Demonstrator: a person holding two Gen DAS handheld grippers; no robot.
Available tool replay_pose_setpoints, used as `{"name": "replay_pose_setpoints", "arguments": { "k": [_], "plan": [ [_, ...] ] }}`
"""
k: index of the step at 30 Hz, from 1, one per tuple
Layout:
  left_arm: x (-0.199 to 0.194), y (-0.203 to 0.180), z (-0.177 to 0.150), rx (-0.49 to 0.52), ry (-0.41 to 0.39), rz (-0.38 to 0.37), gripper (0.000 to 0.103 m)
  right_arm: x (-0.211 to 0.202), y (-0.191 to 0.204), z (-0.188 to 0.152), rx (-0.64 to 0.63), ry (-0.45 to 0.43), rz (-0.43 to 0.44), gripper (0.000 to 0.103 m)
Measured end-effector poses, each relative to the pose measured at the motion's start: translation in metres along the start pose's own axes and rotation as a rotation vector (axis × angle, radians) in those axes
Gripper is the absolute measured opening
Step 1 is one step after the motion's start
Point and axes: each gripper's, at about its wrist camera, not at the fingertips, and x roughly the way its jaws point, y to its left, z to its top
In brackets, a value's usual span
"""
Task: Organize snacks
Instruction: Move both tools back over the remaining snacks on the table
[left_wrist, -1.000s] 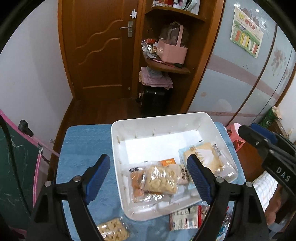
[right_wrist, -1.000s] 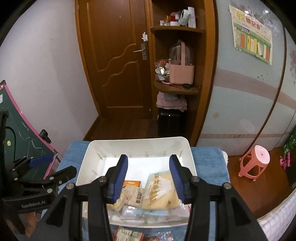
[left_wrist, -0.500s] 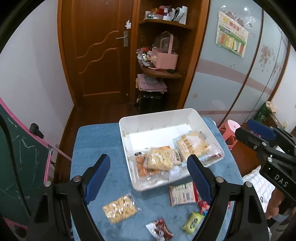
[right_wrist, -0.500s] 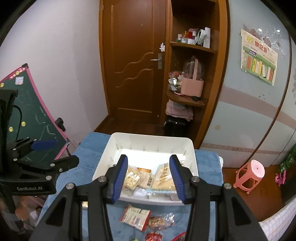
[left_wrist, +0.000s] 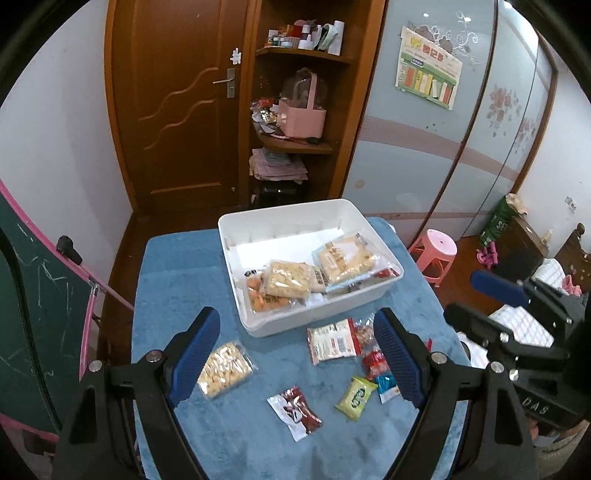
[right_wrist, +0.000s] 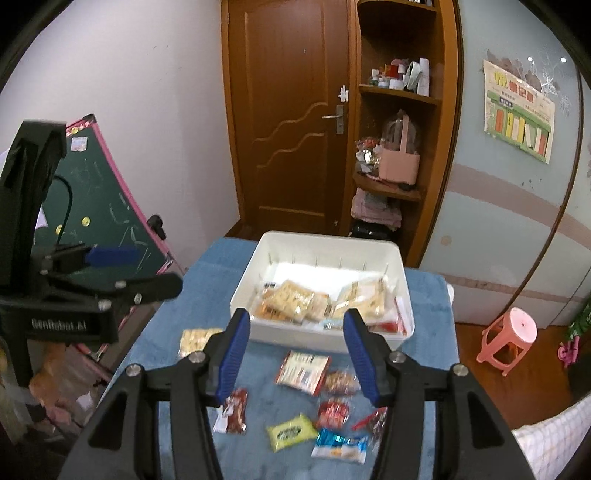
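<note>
A white bin on the blue-covered table holds several snack bags. Loose snacks lie in front of it: a clear cracker bag, a white-and-red pack, a dark red packet, a green packet and a blue-white packet. My left gripper is open and empty above the loose snacks. My right gripper is open and empty, also above them.
A green chalkboard with a pink frame stands left of the table. A pink stool sits to the right. A wooden door and corner shelves are behind.
Both grippers have pulled back and up from the bin, which now looks smaller and farther. The loose snacks in front of the bin have come into view. Both stay open.
</note>
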Motion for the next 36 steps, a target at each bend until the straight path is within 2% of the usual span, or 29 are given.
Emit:
{"name": "replay_pose_setpoints", "arguments": {
  "k": [5, 8, 11, 17, 21, 24, 27, 36],
  "plan": [
    [0.007, -0.002, -0.030, -0.042, 0.036, -0.032, 0.085, 0.002, -0.005, -0.035, 0.080, 0.039, -0.001, 0.053],
    [0.023, -0.003, -0.050, -0.080, 0.057, -0.006, 0.085, 0.016, -0.013, -0.060, 0.158, 0.078, -0.021, 0.053],
    [0.045, -0.003, -0.074, -0.126, 0.065, 0.033, 0.085, 0.034, -0.022, -0.084, 0.250, 0.134, 0.000, 0.053],
    [0.099, 0.004, -0.124, -0.232, 0.195, 0.039, 0.085, 0.071, -0.040, -0.131, 0.454, 0.245, 0.022, 0.053],
    [0.127, 0.011, -0.149, -0.262, 0.242, 0.091, 0.085, 0.094, -0.038, -0.153, 0.533, 0.313, 0.058, 0.053],
    [0.138, 0.014, -0.159, -0.272, 0.259, 0.109, 0.085, 0.113, -0.033, -0.166, 0.555, 0.379, 0.067, 0.053],
    [0.148, 0.017, -0.169, -0.288, 0.289, 0.104, 0.085, 0.133, -0.033, -0.179, 0.619, 0.447, 0.121, 0.053],
    [0.174, 0.012, -0.179, -0.276, 0.344, 0.089, 0.085, 0.165, -0.031, -0.194, 0.709, 0.540, 0.153, 0.053]
  ]
}}
